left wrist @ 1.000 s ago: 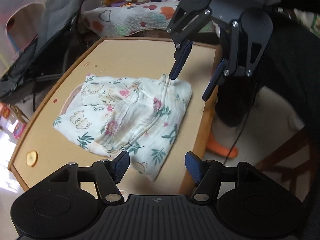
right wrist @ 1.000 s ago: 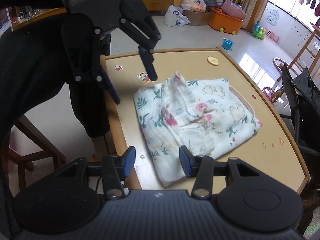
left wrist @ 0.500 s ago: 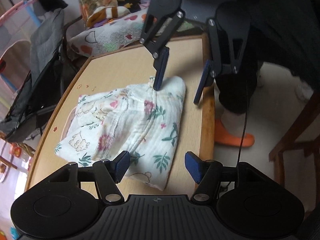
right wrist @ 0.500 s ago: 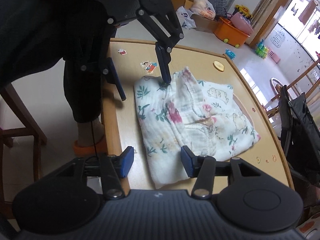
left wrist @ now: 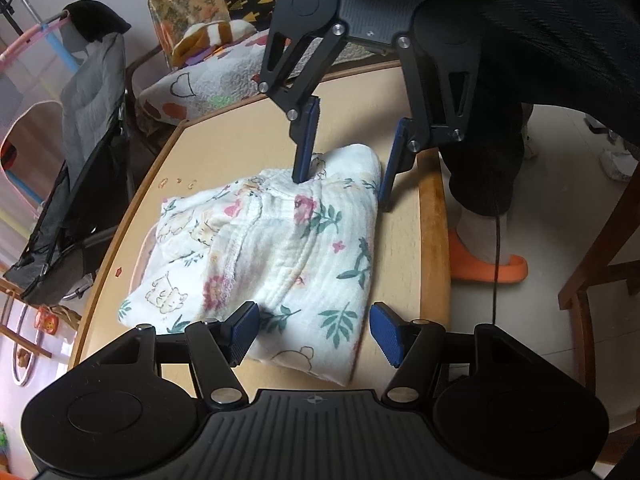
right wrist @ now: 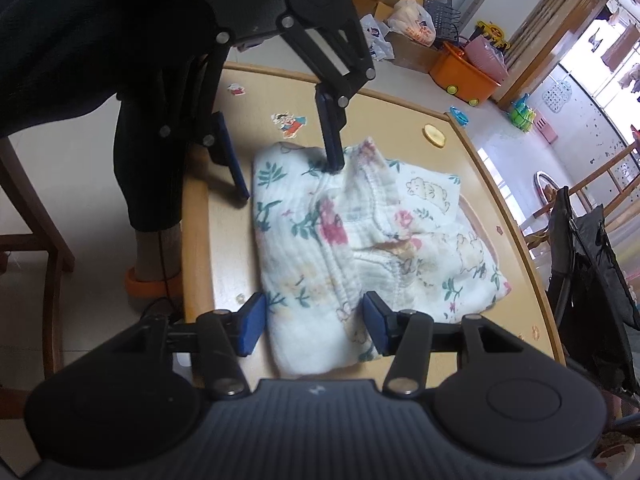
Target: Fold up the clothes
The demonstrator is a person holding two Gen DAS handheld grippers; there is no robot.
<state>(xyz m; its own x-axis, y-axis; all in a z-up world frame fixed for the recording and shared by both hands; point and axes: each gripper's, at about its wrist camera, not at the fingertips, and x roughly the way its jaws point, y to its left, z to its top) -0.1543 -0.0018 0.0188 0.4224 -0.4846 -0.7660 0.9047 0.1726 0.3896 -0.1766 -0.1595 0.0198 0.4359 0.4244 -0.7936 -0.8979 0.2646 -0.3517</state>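
Observation:
A white garment with flower and bear prints (left wrist: pixel 280 248) lies folded into a thick bundle on the wooden table (left wrist: pixel 236 148). It also shows in the right wrist view (right wrist: pixel 360 240). My left gripper (left wrist: pixel 314 332) is open, its fingers straddling the near end of the bundle. My right gripper (right wrist: pixel 314 322) is open and straddles the opposite end. In the left wrist view the right gripper (left wrist: pixel 344 172) has one finger pressed on the cloth and the other over the table edge. In the right wrist view the left gripper (right wrist: pixel 288 176) stands the same way.
A person in black clothes and an orange slipper (left wrist: pixel 488 268) stands at the table's side edge. A dark stroller (left wrist: pixel 80 168) and a patterned blanket (left wrist: pixel 208 84) lie beyond the table. Stickers (right wrist: pixel 290 122) and a round slice (right wrist: pixel 435 135) are on the tabletop.
Both grippers have come lower and closer to the bundle, each with open fingers now around one end. The garment has been pushed into a tighter, narrower bundle.

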